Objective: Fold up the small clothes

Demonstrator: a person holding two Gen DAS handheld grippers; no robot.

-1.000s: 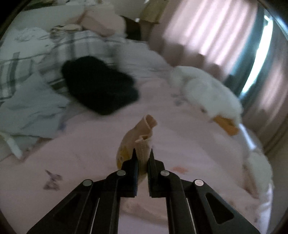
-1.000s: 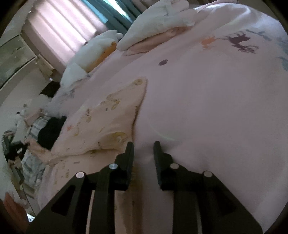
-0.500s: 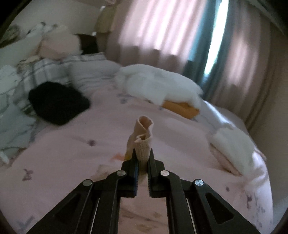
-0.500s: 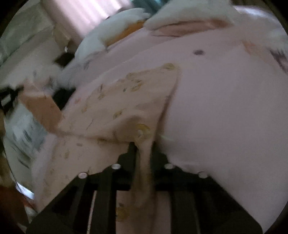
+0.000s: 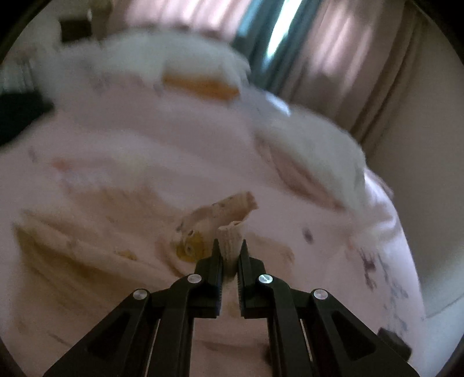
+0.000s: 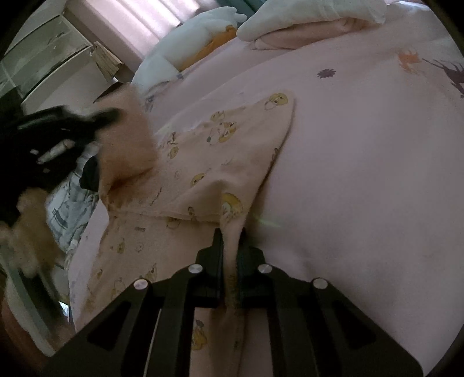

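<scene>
**Both grippers clamped on garment**

Left gripper (image 5: 230, 246) pinches a ribbed cuff (image 5: 230, 236). Right gripper (image 6: 230, 236), jaws just closing, nips a fold of the peach duck-print garment (image 6: 232, 145), spread on the pink bedspread (image 6: 362, 174).

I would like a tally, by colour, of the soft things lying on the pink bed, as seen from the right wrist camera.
Peach: 1, the peach duck-print garment
White: 2, the white plush toy with an orange part and the white folded cloth
Pale pink: 1, the pale pink folded cloth under the white folded cloth
Black: 1, the black cloth
Total: 5
</scene>
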